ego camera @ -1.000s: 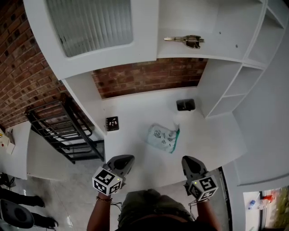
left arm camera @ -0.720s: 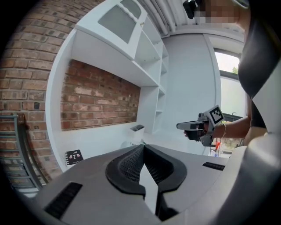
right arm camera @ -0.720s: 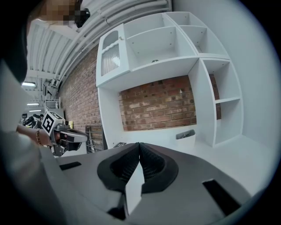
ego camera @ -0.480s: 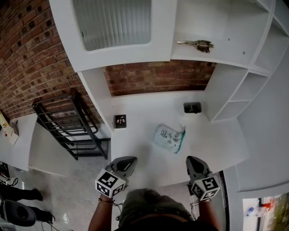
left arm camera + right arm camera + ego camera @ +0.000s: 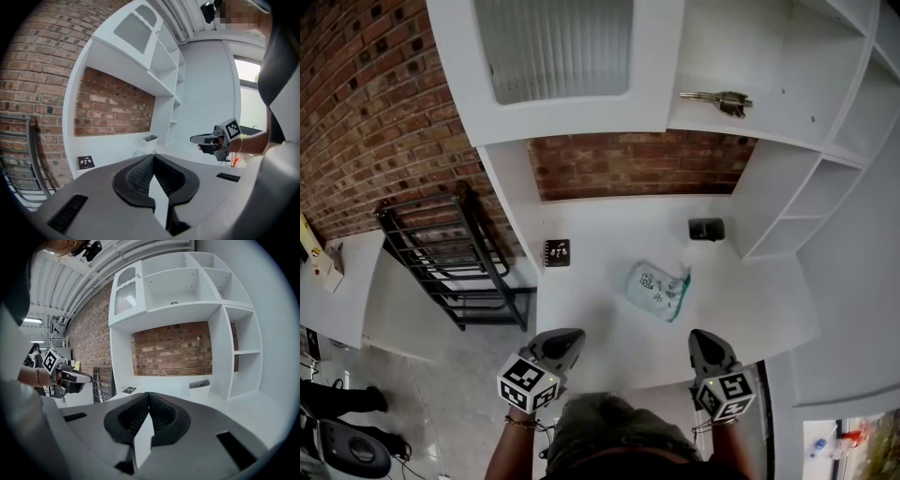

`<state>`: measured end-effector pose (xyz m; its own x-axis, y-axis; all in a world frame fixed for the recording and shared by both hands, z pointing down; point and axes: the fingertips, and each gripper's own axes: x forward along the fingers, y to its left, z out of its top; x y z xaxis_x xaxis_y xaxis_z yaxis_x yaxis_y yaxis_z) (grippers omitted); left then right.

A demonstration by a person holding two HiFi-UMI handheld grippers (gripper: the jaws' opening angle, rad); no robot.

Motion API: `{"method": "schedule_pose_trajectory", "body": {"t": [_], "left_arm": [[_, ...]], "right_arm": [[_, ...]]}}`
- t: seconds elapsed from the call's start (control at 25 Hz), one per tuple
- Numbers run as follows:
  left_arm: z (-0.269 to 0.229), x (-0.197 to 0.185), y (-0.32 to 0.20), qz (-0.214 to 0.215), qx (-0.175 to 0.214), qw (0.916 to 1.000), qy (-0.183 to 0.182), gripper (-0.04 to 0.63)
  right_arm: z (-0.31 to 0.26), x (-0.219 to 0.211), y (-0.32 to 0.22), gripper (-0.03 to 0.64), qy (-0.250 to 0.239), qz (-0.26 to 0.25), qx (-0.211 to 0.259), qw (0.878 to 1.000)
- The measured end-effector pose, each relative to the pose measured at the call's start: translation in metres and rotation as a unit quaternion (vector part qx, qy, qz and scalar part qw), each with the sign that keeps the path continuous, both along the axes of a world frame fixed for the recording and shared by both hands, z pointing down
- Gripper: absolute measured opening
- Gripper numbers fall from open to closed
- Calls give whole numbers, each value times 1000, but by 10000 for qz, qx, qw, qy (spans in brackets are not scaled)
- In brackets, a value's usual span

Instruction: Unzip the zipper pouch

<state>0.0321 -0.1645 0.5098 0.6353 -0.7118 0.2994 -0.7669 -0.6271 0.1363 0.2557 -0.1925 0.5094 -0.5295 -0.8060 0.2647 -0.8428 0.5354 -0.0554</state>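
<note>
Pouch [image 5: 657, 292]: soft, possibly plastic film.
Desk [image 5: 600, 234]: smooth matt white.
Wall [image 5: 637, 164]: rough brick.
Rack [image 5: 450, 258]: black-painted metal.
Keys [image 5: 719, 99]: shiny metal.
Cabinet door [image 5: 558, 47]: ribbed frosted glass.

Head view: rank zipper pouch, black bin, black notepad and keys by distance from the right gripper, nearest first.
From the right gripper:
1. zipper pouch, mid-desk, just ahead and slightly left.
2. black bin, back of the desk, straight ahead.
3. black notepad, by the desk's left edge.
4. keys, up on the shelf.
</note>
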Motion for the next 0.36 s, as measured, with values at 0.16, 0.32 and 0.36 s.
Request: {"method": "schedule_pose_trajectory", "body": {"t": [0.16, 0.32, 0.36], "left_arm": [[3, 0, 2, 22, -26, 9999, -118, 3], [1, -2, 1, -85, -98, 9997, 225, 3], [1, -2, 0, -101, -107, 9995, 284, 3]], "right_arm": [[0, -2, 0, 0, -42, -6, -24, 10000], [4, -4, 0, 0, -18, -30, -57, 10000], [5, -4, 0, 0, -12, -38, -67, 10000]]}}
